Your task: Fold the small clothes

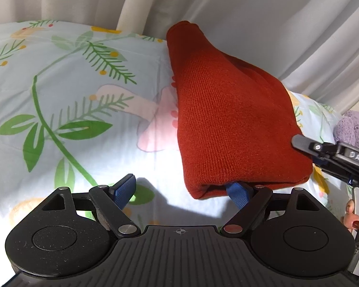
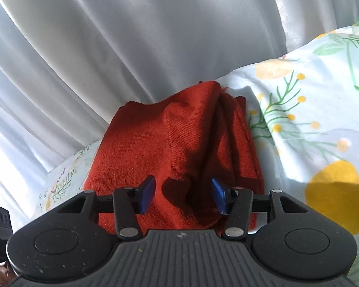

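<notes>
Rust-red knit garment (image 1: 237,124), folded into a thick long bundle, lies on the bed's floral sheet (image 1: 83,100), with its narrow far end up against the pale curtain (image 1: 251,12).

Seen from the left wrist, the left gripper (image 1: 186,191) tilts steeply down at the garment's near end. Its jaws stand wide apart: the left blue pad (image 1: 124,191) hangs free over bare sheet beside the garment, while the right pad (image 1: 238,195) is tucked under the folded near edge, so nothing is pinched between them.

In that same view the right gripper (image 1: 299,143) reaches in from the garment's right side, its dark finger tip touching or just over the right edge near the front corner; a hand (image 1: 355,217) with red-painted nails grips its handle below. In the right wrist view its jaws stand partly apart above the top layer of the knit, both blue pads (image 2: 147,193) clear of the cloth, with only fabric and shadow showing in the gap.

Left of the garment the sheet runs broad and flat, open for moving. Right of it only a narrow strip of sheet shows, then a lilac plush thing (image 1: 354,129). Beyond the garment the curtain closes off the far edge of the bed.
</notes>
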`<act>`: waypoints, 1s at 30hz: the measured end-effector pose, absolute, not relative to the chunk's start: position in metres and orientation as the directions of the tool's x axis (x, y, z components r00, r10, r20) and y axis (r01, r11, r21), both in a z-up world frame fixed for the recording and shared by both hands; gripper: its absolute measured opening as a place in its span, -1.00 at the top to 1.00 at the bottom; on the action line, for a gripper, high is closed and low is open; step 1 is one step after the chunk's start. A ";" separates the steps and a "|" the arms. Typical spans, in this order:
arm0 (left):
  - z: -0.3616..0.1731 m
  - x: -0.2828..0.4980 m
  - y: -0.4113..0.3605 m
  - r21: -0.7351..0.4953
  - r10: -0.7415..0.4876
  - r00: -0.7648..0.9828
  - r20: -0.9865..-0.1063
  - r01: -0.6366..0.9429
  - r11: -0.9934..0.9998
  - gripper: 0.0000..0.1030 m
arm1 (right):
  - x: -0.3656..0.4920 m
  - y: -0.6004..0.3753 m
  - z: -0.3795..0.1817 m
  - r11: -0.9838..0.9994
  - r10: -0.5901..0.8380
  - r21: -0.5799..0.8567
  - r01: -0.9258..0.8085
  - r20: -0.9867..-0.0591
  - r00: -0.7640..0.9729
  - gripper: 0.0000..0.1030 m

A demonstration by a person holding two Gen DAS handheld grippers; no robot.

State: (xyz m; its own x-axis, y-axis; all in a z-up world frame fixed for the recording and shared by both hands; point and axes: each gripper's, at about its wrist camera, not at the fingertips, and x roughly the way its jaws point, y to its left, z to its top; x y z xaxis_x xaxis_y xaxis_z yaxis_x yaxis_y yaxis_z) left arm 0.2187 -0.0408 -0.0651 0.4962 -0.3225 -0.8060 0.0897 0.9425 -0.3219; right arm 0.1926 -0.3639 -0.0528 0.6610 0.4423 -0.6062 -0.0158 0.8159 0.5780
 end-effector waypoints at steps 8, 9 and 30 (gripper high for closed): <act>-0.049 0.219 -0.026 -0.406 -0.425 0.452 -0.784 0.144 0.902 -0.69 | 0.190 -0.358 -0.041 0.923 0.301 0.384 -0.031 -0.667 0.682 0.78; -0.047 0.220 -0.022 -0.423 -0.440 0.445 -0.780 0.141 0.895 -0.69 | 0.192 -0.361 -0.047 0.926 0.288 0.378 -0.010 -0.687 0.668 0.78; -0.083 0.323 -0.028 -0.702 -0.625 0.478 -0.617 0.025 0.712 -0.51 | 0.260 -0.443 -0.106 0.528 0.650 0.836 0.151 -0.512 0.561 -0.22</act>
